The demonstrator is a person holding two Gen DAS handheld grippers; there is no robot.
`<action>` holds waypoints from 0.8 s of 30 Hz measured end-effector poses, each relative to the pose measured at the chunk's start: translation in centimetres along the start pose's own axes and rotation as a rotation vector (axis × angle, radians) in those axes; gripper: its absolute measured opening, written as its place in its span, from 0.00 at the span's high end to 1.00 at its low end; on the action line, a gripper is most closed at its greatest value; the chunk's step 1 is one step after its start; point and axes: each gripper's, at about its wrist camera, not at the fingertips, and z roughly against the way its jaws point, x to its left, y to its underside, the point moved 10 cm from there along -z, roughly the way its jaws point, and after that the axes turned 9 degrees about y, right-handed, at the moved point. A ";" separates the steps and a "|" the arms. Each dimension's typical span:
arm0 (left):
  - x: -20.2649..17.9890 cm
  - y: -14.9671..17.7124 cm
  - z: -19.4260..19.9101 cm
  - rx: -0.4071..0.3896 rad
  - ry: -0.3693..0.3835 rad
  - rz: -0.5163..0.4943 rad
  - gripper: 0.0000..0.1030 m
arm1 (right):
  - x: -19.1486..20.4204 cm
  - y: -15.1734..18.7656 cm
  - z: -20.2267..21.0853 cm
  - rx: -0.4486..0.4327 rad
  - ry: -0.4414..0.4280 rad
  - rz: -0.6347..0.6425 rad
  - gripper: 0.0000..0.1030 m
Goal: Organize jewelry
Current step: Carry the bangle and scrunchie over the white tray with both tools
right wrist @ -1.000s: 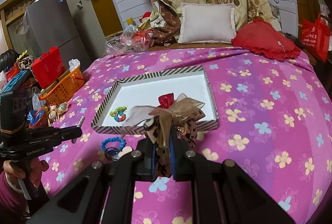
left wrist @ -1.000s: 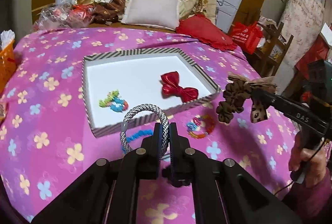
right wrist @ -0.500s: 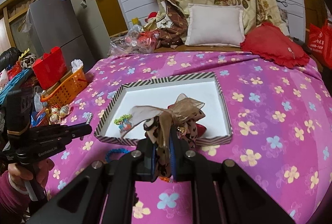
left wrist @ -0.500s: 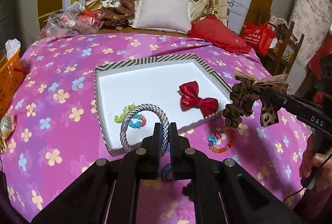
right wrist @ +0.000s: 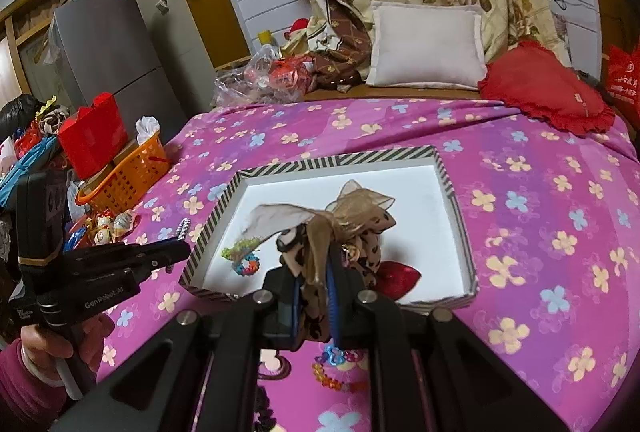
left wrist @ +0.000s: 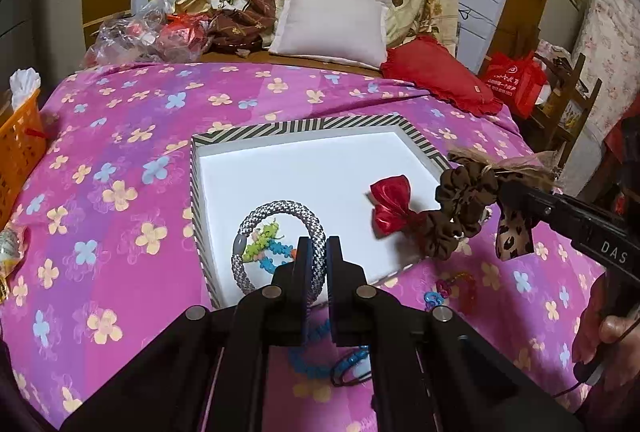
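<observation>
Your left gripper (left wrist: 319, 256) was clamped on the woven bracelet (left wrist: 276, 228) above the tray (left wrist: 280, 130); your right gripper (right wrist: 314, 272) clenched the leopard scrunchie (right wrist: 344, 232) over it.

blue band (left wrist: 320, 360): mostly hidden under left gripper (left wrist: 318, 260) | red bow (right wrist: 398, 278): part-hidden behind scrunchie (right wrist: 352, 232)

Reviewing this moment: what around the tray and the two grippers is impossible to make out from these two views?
- Red bow: right wrist view, mostly hidden behind the brown scrunchie in the right gripper.
- Blue beaded bracelet on the bedspread: left wrist view, largely covered by the left gripper holding the grey woven bracelet.
- Tray near rim: blocked by the fingers in both views.
- Left gripper's fingertips: right wrist view, too small to read.
</observation>
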 end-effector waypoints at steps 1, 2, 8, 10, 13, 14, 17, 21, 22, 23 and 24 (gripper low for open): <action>0.1 0.0 -0.2 0.002 -0.003 0.000 0.99 | 0.1 -0.1 -0.3 0.002 -0.001 0.003 0.89; 0.2 0.0 -0.4 0.003 -0.005 -0.001 0.99 | 0.3 -0.2 -0.5 0.004 -0.002 0.004 0.89; 0.8 0.0 -1.3 0.010 -0.018 0.003 0.99 | 0.9 -0.3 -2.0 0.019 -0.014 0.007 0.89; 1.1 0.0 -1.6 0.014 -0.021 0.009 0.99 | 1.0 -0.3 -2.5 0.024 -0.019 0.005 0.89; 1.5 -0.1 -2.1 0.019 -0.026 0.014 0.99 | 1.2 -0.3 -3.1 0.031 -0.022 0.005 0.89; 1.6 -0.1 -2.2 0.021 -0.028 0.016 0.99 | 1.2 -0.3 -3.3 0.033 -0.023 0.005 0.89; 2.0 -0.1 -2.5 0.024 -0.034 0.018 0.99 | 1.5 -0.4 -3.9 0.039 -0.024 0.011 0.89; 2.4 -0.2 -2.9 0.027 -0.042 0.020 0.99 | 1.8 -0.4 -4.7 0.048 -0.028 0.018 0.89; 2.5 -0.3 -3.0 0.027 -0.045 0.021 0.99 | 1.8 -0.4 -4.9 0.051 -0.028 0.019 0.89; 2.6 -0.4 -3.1 0.027 -0.046 0.022 0.99 | 1.9 -0.4 -5.2 0.054 -0.028 0.018 0.89; 2.8 -0.4 -3.2 0.027 -0.048 0.024 0.99 | 1.9 -0.4 -5.4 0.057 -0.029 0.018 0.89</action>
